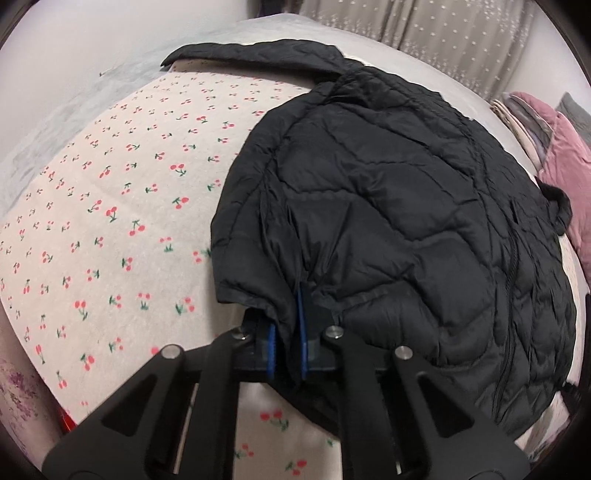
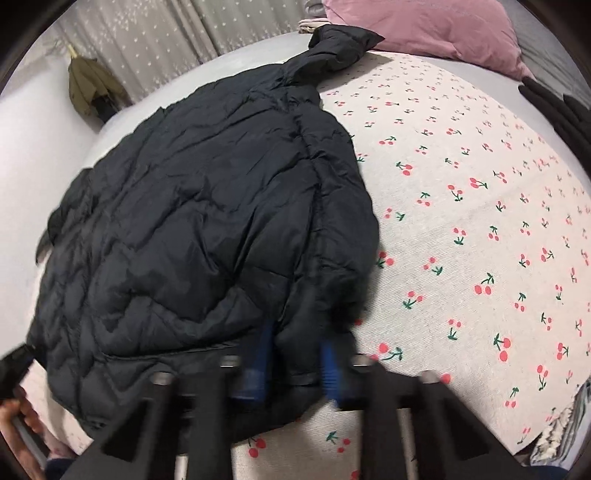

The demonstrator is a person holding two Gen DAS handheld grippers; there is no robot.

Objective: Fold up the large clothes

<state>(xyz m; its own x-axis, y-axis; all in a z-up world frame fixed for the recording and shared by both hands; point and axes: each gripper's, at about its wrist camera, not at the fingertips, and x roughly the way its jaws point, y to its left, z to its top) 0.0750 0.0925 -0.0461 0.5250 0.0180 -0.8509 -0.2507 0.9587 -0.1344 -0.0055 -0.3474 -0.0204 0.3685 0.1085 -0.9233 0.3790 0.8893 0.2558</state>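
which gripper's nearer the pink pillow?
Right, probably. The right gripper holds the black puffer jacket hem on the side whose sleeve reaches the pink pillow; the left gripper grips the hem's far corner, pillow beyond the jacket.

A black quilted jacket (image 2: 192,229) lay spread over the left half of the cherry-print sheet (image 2: 480,221), one sleeve (image 2: 332,48) reaching to the far edge beside a pink pillow (image 2: 424,29). The right gripper (image 2: 295,363) sat at the jacket's near hem, blue pads (image 2: 328,365) apart with hem fabric between them; motion blur hid any contact. An olive garment (image 2: 90,88) hung by the curtain (image 2: 155,33) at far left.
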